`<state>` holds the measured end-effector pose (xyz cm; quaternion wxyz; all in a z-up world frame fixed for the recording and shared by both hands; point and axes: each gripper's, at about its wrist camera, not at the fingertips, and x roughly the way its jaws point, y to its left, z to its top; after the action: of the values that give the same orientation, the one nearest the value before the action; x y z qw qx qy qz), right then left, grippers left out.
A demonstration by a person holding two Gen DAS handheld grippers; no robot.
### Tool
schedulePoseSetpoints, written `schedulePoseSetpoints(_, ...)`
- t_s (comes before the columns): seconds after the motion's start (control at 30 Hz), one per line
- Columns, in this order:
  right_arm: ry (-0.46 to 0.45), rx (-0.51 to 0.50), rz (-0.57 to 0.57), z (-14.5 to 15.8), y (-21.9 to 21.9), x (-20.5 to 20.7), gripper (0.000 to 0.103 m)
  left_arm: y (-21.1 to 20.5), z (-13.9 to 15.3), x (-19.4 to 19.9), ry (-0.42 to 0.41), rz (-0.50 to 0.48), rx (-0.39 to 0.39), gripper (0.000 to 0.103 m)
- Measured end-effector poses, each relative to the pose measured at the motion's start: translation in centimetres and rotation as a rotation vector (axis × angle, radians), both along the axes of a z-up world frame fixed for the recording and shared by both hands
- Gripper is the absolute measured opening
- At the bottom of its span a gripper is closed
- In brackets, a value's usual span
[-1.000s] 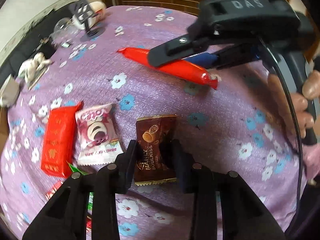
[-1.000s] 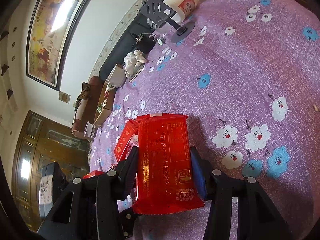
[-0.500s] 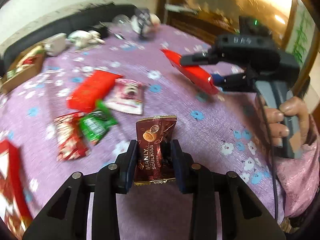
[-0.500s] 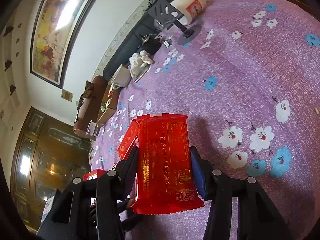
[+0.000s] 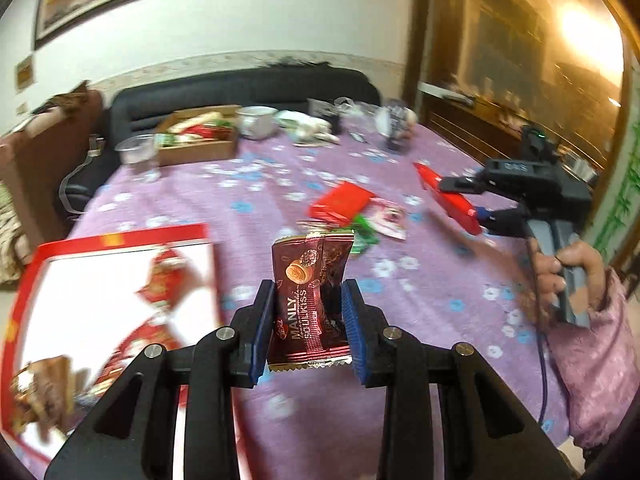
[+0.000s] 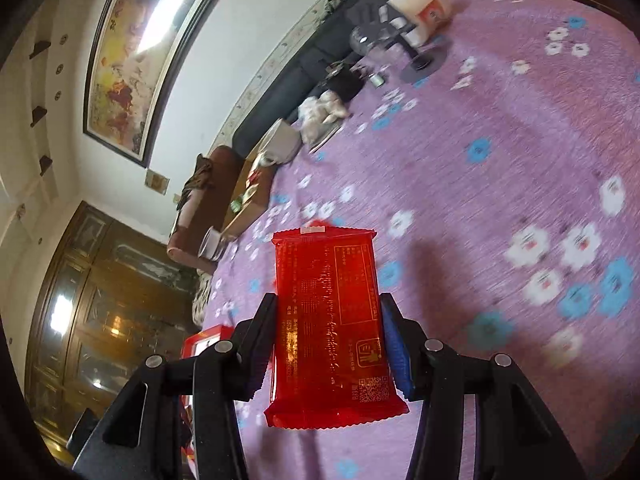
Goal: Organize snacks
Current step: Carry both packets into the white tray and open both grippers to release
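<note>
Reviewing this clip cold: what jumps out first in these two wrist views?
Each gripper is shut on a snack: the left gripper pinches a brown Manly wrapper upright, the right gripper clamps a flat red packet, both above the purple floral tablecloth. In the left view, a red-bordered box lies open at lower left, and a loose pile of snacks sits mid-table.

Warm lamp glare [image 5: 580, 28] flared far right; the tablecloth [image 6: 520, 200] smeared with motion blur, fisheye edges bent and darkened.
</note>
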<state>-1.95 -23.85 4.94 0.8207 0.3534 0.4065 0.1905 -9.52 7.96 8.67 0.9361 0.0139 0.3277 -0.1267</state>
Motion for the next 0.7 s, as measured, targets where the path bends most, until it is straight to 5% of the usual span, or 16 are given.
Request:
schedulePoseSetpoints(0.37,-0.089,-0.083,0.298,3.9,16.6,-2.7,0.050,6.7,1.1,-3.4,-0.104,0.206,0.046,0.031)
schedulePoseSetpoints(0.7,-0.137,-0.040,0.491,3.7,27.6,-5.5,0.050,11.3,1.1,-4.9,-0.154,0.345,0.080,0.031)
